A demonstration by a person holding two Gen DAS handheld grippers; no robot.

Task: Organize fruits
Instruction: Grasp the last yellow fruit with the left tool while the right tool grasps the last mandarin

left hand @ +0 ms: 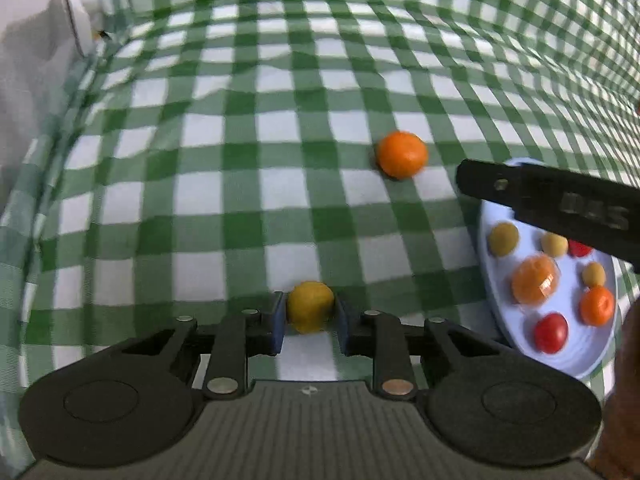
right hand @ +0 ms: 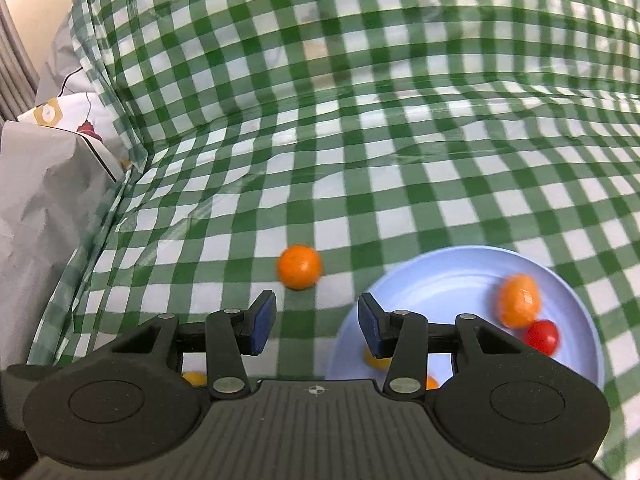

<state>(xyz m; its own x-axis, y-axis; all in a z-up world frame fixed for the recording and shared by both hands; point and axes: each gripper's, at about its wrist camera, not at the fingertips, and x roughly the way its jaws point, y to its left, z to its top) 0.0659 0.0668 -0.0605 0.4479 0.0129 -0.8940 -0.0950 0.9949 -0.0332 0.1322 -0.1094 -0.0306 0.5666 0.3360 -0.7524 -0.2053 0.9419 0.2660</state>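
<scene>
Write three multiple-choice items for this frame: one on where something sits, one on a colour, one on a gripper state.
1. Where does the loose orange fruit lie?
A. on the plate
B. on the checked cloth, left of the plate
C. between the right gripper's jaws

2. What colour is the plate?
A. pale blue
B. red
C. black

3. How does the left gripper stand?
A. wide open over bare cloth
B. closed on a red fruit
C. closed on the yellow fruit

Answers:
1 B: it rests on the green and white cloth, clear of the plate rim.
2 A: its rim and floor show pale blue.
3 C: both blue pads press the yellow fruit's sides. The right gripper is open, holding nothing.
</scene>
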